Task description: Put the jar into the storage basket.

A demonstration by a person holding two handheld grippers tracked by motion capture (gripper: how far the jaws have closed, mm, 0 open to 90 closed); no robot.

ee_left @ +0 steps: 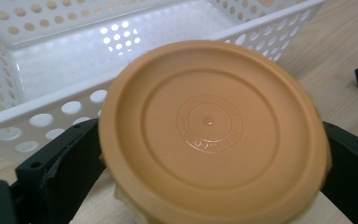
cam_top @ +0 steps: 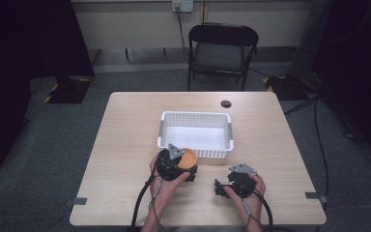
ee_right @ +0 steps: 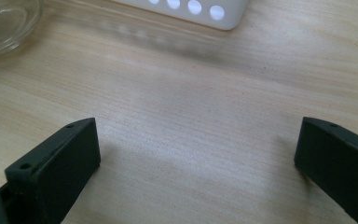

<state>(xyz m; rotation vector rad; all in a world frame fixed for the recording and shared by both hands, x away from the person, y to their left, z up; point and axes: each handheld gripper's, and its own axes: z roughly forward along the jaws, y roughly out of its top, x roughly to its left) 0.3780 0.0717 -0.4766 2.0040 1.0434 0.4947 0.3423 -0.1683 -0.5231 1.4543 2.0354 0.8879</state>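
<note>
Pale wooden table, white perforated basket at centre. Left gripper clamped on orange lid just short of basket's near wall, seemingly poised to drop in. Right gripper spread wide, empty, low beside basket's near corner.

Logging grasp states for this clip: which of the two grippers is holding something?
The left gripper: its jaws clamp an orange-lidded container beside the white basket. The right gripper is open over bare table.
</note>
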